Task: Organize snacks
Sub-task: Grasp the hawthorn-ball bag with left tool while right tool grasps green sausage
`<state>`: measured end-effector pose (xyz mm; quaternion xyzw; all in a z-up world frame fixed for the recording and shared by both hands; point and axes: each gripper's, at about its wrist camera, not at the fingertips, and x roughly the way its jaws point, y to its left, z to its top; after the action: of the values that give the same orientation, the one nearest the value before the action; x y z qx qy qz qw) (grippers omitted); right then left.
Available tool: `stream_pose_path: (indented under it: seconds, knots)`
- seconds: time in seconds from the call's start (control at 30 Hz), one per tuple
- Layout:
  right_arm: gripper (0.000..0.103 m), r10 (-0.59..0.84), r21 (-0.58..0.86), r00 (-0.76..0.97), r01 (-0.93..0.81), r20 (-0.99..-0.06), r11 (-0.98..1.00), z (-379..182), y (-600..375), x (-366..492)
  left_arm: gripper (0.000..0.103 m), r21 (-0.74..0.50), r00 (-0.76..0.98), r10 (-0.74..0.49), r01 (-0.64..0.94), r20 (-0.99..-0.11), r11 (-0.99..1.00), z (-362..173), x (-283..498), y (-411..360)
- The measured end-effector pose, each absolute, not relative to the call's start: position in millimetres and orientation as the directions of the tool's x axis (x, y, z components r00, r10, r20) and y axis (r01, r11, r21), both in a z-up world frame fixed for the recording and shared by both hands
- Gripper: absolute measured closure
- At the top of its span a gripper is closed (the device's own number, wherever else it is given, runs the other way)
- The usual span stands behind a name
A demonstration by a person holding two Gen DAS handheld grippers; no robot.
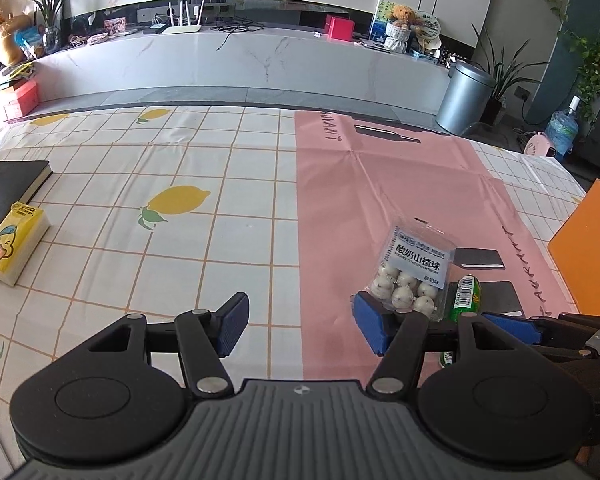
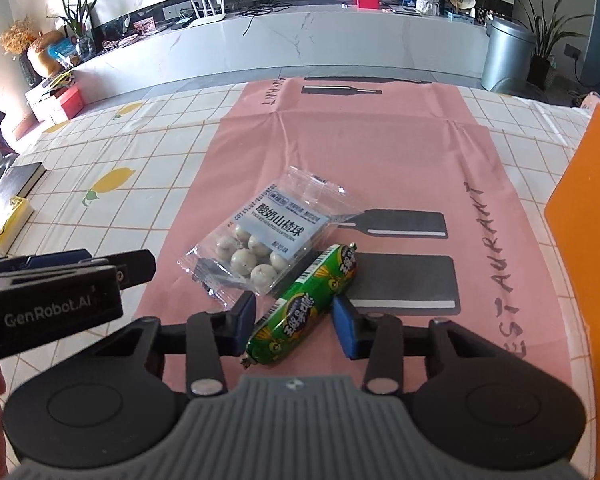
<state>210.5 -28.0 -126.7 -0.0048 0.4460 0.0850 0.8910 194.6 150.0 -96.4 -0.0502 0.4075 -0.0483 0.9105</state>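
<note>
A clear bag of white yogurt hawthorn balls (image 2: 268,240) lies on the pink mat (image 2: 400,152). A green sausage stick (image 2: 304,304) lies beside it, touching its right edge. My right gripper (image 2: 296,320) is open, its jaws on either side of the sausage's near half without closing on it. My left gripper (image 1: 300,330) is open and empty over the checked cloth, just left of the bag (image 1: 414,272). The sausage (image 1: 466,294) shows partly behind the left gripper's right finger. The left gripper's body shows at the left edge of the right wrist view (image 2: 60,284).
An orange box (image 2: 584,216) stands at the table's right edge. A yellow tissue pack (image 1: 14,242) and a black book (image 1: 8,192) lie at the far left. The lemon-print checked cloth (image 1: 160,208) covers the table. A TV console and a grey bin (image 1: 466,96) stand beyond.
</note>
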Motion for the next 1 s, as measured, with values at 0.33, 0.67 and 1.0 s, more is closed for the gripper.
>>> stream_pose_path:
  seconds: [0.33,0.67,1.0]
  knots:
    - [0.086,0.109,0.049,0.600,-0.116,-0.792,0.992,-125.0,-71.0,219.0,0.026,-0.080,0.666,-0.167,0.159,-0.727,0.984,-94.2,200.0,121.4]
    - [0.082,0.191,0.114,0.580,-0.167,-0.792,0.979,-126.4,-88.6,235.2,0.015,-0.021,0.625,-0.240,0.336,-0.743,0.942,-106.4,226.5,91.1]
    - [0.080,0.208,0.115,0.570,-0.195,-0.795,0.974,-131.2,-91.6,258.1,0.011,-0.048,0.626,-0.267,0.344,-0.732,0.938,-119.4,243.1,85.9]
